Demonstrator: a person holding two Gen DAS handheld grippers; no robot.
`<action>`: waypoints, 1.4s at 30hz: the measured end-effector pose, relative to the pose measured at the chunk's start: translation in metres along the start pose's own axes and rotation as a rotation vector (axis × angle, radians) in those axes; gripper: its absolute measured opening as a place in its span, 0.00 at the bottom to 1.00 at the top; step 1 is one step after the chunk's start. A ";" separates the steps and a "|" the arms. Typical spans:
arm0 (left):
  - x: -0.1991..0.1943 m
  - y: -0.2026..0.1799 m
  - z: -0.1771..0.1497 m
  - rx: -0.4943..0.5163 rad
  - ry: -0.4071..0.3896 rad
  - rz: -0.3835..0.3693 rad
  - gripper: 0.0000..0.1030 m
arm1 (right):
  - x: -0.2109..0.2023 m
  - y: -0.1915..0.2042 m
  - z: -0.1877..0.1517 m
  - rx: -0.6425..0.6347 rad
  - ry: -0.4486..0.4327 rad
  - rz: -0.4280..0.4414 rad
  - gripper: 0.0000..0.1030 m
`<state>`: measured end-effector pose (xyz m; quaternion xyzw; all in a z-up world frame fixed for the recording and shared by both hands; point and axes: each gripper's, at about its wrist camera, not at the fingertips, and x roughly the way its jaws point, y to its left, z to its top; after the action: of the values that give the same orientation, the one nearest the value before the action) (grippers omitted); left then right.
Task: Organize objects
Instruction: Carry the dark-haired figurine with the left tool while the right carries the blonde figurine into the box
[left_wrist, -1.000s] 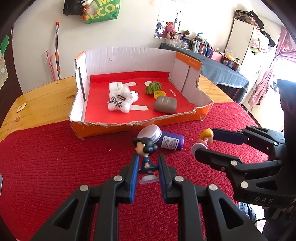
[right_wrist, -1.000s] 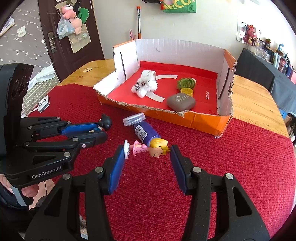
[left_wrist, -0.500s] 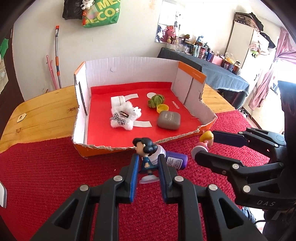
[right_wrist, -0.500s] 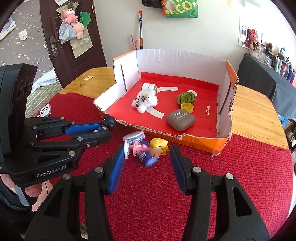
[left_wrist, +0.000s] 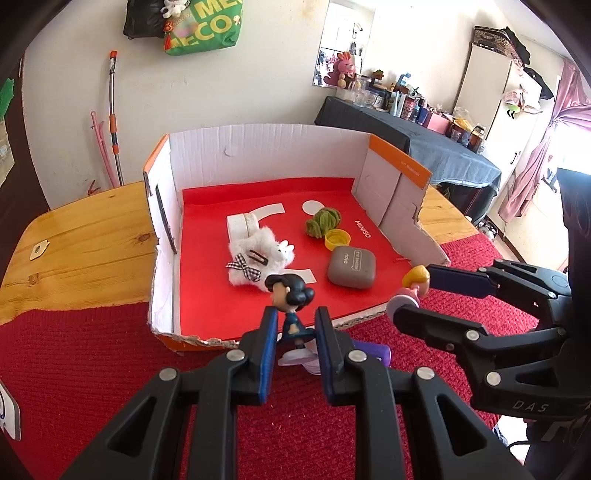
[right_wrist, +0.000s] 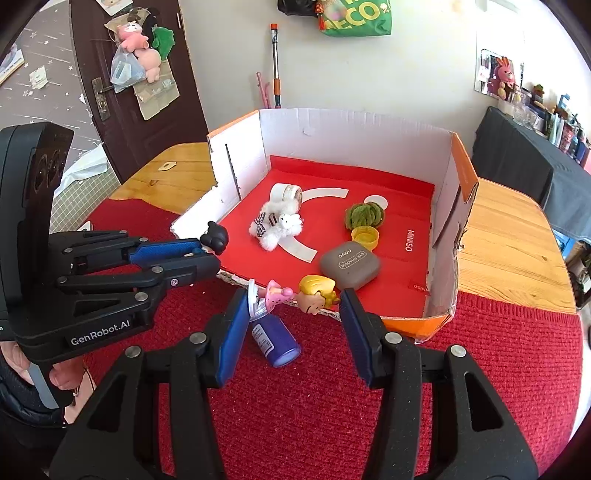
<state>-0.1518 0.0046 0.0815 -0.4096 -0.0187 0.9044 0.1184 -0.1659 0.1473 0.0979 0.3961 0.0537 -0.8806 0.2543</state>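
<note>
My left gripper (left_wrist: 293, 325) is shut on a dark-haired figurine (left_wrist: 290, 301) in a blue outfit, held upright near the front lip of the open cardboard box (left_wrist: 258, 147). My right gripper (right_wrist: 293, 301) is shut on a blonde figurine (right_wrist: 303, 293) in pink, held sideways between base and head, just before the box's torn front edge. The left gripper with its figurine (right_wrist: 216, 236) shows at the left of the right wrist view; the right gripper (left_wrist: 410, 291) shows at the right of the left wrist view. A purple bottle (right_wrist: 273, 339) lies on the red cloth under the grippers.
Inside the box lie a white plush (left_wrist: 258, 258), a tape roll (left_wrist: 242, 225), a green fuzzy ball (left_wrist: 323, 223), a yellow cap (left_wrist: 338, 238) and a grey case (left_wrist: 351, 267). The box (right_wrist: 458, 173) stands on a wooden table (left_wrist: 74, 236) partly under a red cloth (right_wrist: 480, 369).
Both grippers have moved forward toward the box with their figurines. The purple bottle now lies below and behind the fingertips.
</note>
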 end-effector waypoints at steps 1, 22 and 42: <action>0.002 0.001 0.002 0.000 0.002 0.000 0.21 | 0.001 -0.001 0.001 0.001 0.002 0.001 0.47; 0.049 0.015 0.011 0.000 0.124 -0.015 0.21 | 0.051 -0.013 0.019 0.029 0.109 0.071 0.47; 0.070 0.024 0.014 -0.002 0.177 -0.028 0.21 | 0.077 -0.029 0.022 0.100 0.218 0.164 0.47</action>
<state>-0.2121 -0.0020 0.0362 -0.4878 -0.0147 0.8628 0.1321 -0.2379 0.1343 0.0536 0.5047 0.0048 -0.8102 0.2979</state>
